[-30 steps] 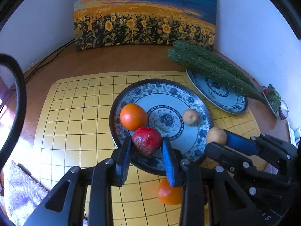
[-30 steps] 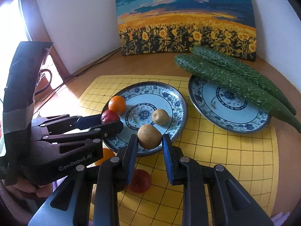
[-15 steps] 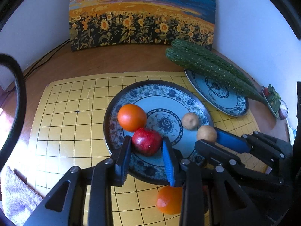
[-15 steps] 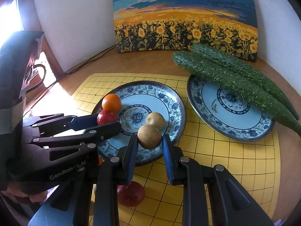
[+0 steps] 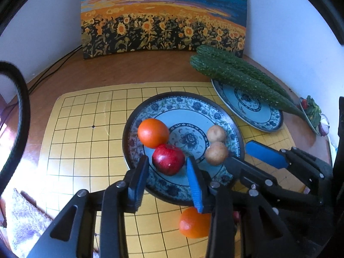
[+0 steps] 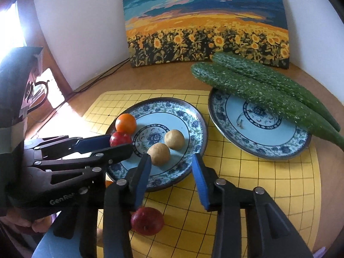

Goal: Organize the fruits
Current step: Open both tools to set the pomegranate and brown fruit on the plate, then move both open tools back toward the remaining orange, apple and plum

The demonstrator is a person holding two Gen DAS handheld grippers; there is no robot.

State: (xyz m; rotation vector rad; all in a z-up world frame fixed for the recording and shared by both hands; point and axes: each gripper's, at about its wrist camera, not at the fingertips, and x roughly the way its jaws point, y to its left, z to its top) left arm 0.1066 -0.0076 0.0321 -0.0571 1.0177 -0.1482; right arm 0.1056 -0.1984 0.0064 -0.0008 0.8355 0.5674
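Yellow grid mat [image 5: 86, 133] on a wooden table, sunflower painting [image 6: 206, 25] behind. Landmark: fruit plate [image 5: 185, 103]. I've both grippers at its near rim, both jaws opening. My left gripper [image 5: 167, 167] straddles the red apple [image 5: 168, 159], which sits on the plate against an orange [image 5: 153, 132]; pads look just clear. My right gripper [image 6: 171, 166] is clear of the brown fruit [image 6: 158, 153], resting on the plate beside a second one [image 6: 174, 139]. Likely both are just-released drops. Below the near rim, on the mat, another orange [image 5: 193, 223] and another apple [image 6: 147, 221] wait. Right of it, a second plate [image 6: 258, 150] holds cucumbers [image 6: 258, 88], keeping vegetables separate.
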